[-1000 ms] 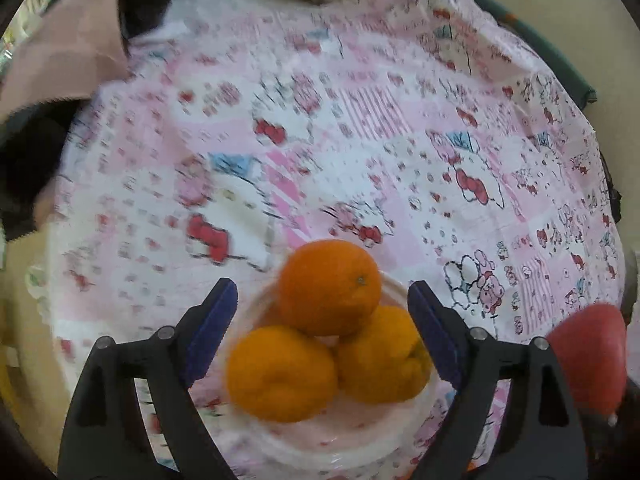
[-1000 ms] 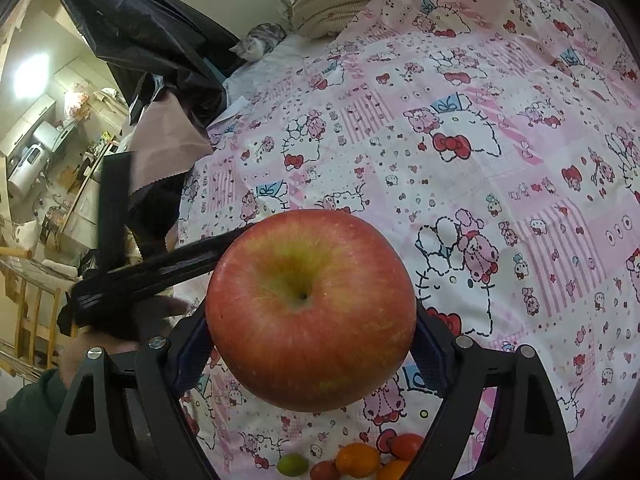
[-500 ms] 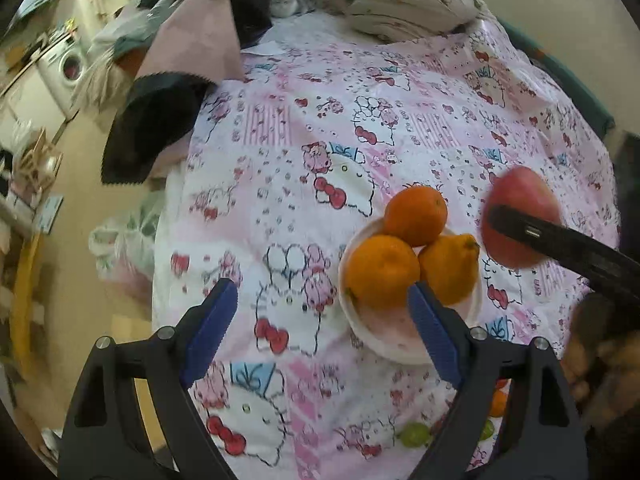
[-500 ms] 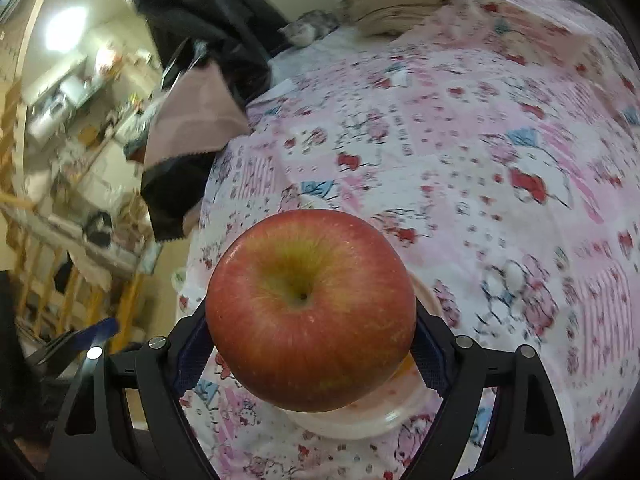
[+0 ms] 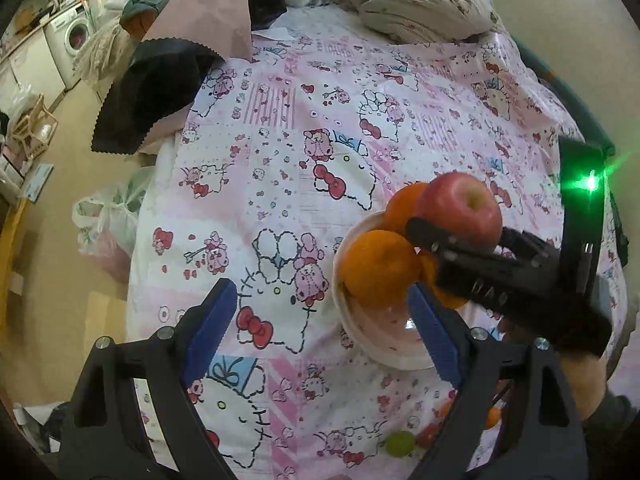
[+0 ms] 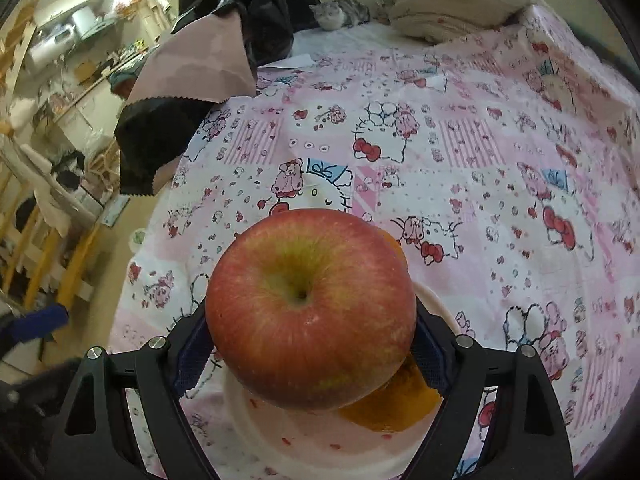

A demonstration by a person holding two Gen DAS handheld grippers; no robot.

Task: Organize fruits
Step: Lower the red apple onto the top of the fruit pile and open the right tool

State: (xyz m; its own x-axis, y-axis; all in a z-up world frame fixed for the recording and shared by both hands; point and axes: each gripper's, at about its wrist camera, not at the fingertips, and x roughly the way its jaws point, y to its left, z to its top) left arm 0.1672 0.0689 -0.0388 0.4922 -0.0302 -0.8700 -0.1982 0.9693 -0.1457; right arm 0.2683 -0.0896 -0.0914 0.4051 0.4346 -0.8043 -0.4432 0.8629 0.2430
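The right claw (image 6: 311,344) is clamped on a red apple (image 6: 310,306) and holds it just over the oranges (image 5: 378,268) piled in the white bowl (image 5: 384,344) near the bed's near right edge, presumably so it can be set on the heap with the other fruit. The left claw (image 5: 320,328) hangs wide apart with nothing in it, left of the bowl, clear of the right one's way. A few small fruits (image 5: 399,443) lie loose on the cartoon-cat sheet (image 5: 280,152) by the near edge, probably waiting their turn; I can read no writing or labels anywhere.
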